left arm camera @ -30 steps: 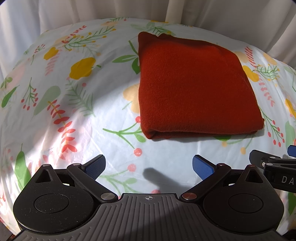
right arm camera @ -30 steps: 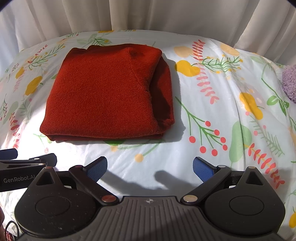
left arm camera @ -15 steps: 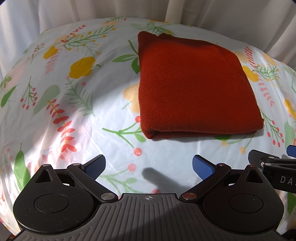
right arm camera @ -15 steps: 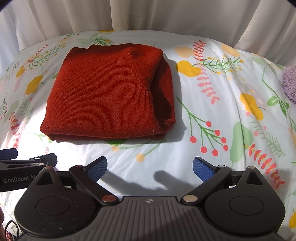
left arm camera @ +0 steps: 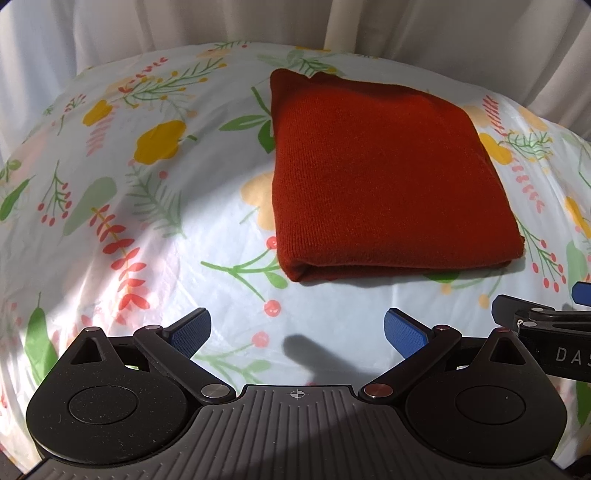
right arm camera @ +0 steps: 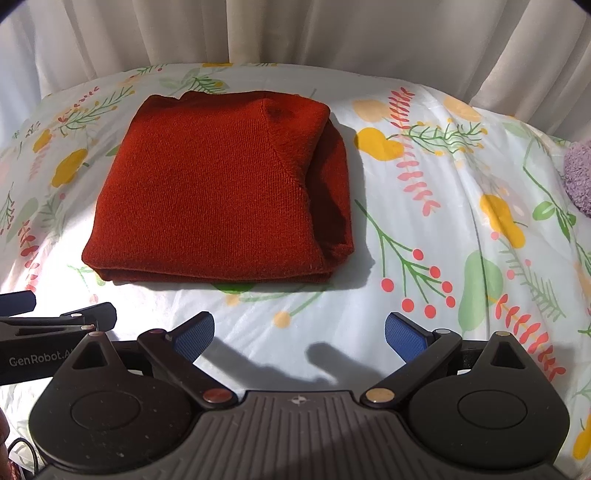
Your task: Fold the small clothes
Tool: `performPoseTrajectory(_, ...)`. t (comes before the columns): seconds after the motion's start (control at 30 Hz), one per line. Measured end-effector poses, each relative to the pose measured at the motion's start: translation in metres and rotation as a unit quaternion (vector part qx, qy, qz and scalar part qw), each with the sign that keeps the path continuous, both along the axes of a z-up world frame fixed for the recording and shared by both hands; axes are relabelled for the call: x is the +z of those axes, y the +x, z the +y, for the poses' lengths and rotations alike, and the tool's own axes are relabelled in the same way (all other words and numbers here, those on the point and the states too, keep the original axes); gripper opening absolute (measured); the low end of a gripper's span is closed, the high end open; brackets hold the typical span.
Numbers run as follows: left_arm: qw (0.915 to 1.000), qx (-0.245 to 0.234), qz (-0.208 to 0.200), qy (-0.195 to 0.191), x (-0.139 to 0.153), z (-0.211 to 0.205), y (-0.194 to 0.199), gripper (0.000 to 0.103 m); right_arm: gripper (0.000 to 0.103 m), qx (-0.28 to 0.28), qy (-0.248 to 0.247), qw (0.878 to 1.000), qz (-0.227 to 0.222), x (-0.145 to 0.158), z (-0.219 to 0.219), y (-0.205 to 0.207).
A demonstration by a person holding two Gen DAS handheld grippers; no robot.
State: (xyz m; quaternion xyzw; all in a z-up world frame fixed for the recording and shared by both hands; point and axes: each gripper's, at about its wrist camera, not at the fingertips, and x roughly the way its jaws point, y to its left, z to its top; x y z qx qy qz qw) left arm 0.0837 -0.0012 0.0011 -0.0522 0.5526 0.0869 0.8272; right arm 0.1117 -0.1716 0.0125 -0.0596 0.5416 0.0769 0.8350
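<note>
Almost nothing has moved since the earlier frames: the red knit garment sits in the same spot, and both grippers hang at the same height before its near edge.

The garment is folded into a thick, nearly square packet and lies flat on the floral sheet. From the right wrist view its right side shows several loose layers, one over the other, while the near edge is a tidy fold.

The left gripper has its blue-padded fingers spread wide, with nothing between them, and it is above the sheet, near the front left corner of the garment but apart from it. The right gripper is likewise spread wide and empty (its shadows fall on the sheet just under it), near the front right part of the garment and not touching it. Each gripper appears at the edge of the other's view, so they are side by side.

White curtains hang behind the sheet. A purple fuzzy thing lies at the far right edge, well apart from the garment.
</note>
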Motion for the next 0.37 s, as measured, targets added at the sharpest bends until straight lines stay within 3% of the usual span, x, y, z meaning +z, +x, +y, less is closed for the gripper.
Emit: performPoseTrajectory(0.37,0.9997,-0.007,0.022,0.006,-0.0055,-0.0008,0.0046,0.102,0.099,-0.007,-0.001,1.0,-0.004,0.0005,-0.0001,0.0032)
